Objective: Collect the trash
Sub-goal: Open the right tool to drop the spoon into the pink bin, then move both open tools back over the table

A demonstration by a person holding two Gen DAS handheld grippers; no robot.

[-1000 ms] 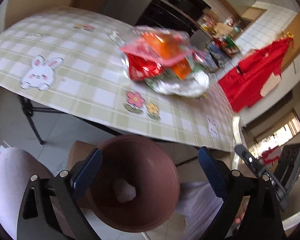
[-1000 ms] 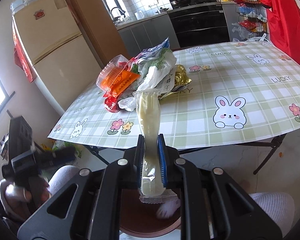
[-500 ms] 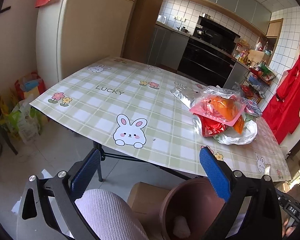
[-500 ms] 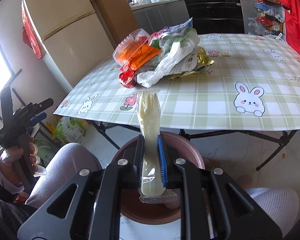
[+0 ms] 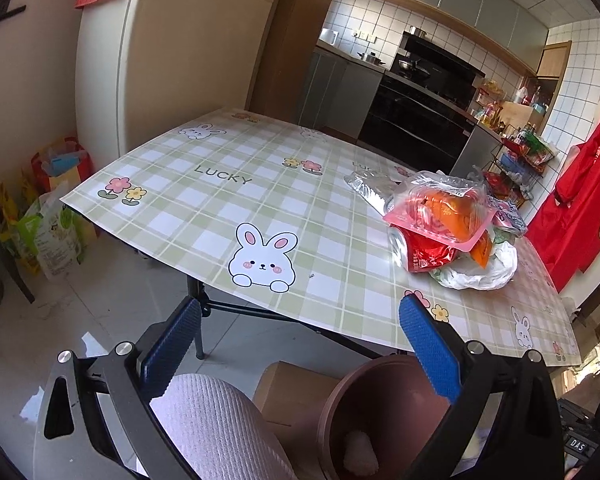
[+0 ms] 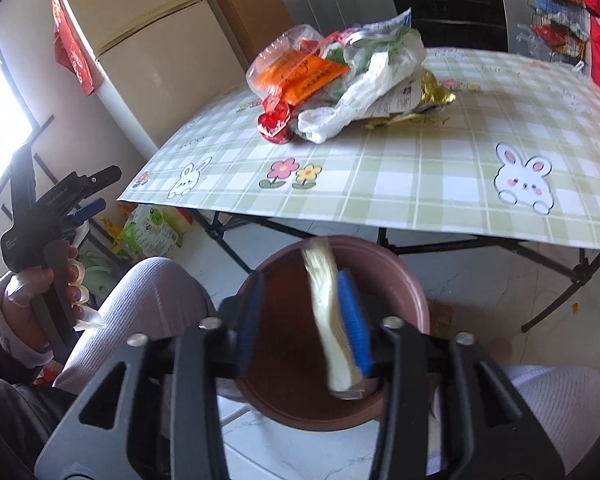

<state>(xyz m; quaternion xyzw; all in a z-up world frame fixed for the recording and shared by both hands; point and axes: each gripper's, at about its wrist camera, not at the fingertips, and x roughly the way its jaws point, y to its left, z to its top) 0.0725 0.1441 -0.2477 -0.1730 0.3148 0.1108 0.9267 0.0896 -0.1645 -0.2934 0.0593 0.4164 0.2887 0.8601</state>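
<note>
Nearest the viewer, the right gripper (image 6: 300, 320) hangs over the brown bin (image 6: 414, 300), which stands on the floor between the person's knees. Its jaws have just been opening; they now stand released, and the pale wrapper (image 6: 328, 312) between them leans against the right-hand blue pad alone, blurred, apparently dropping into the bin. Inside the bin, the left wrist view shows one white crumpled scrap (image 5: 360, 456) already at the bottom.

The left gripper (image 5: 300, 348), beside the bin and over the person's knee (image 5: 220, 428), is empty with its jaws spread wide; the left hand (image 6: 40, 292) grips its handle.

Beyond the bin lies the worktop (image 5: 220, 208) with its green checked bunny cloth. The trash pile (image 6: 332, 80) rests on it, well apart from the bin: a clear tray with orange packaging, a red packet, white plastic bags and a gold foil bag.

Progress, judged from this: two small pieces are binned or nearly so; the bulk of the pile has yet to be carried over.
</note>
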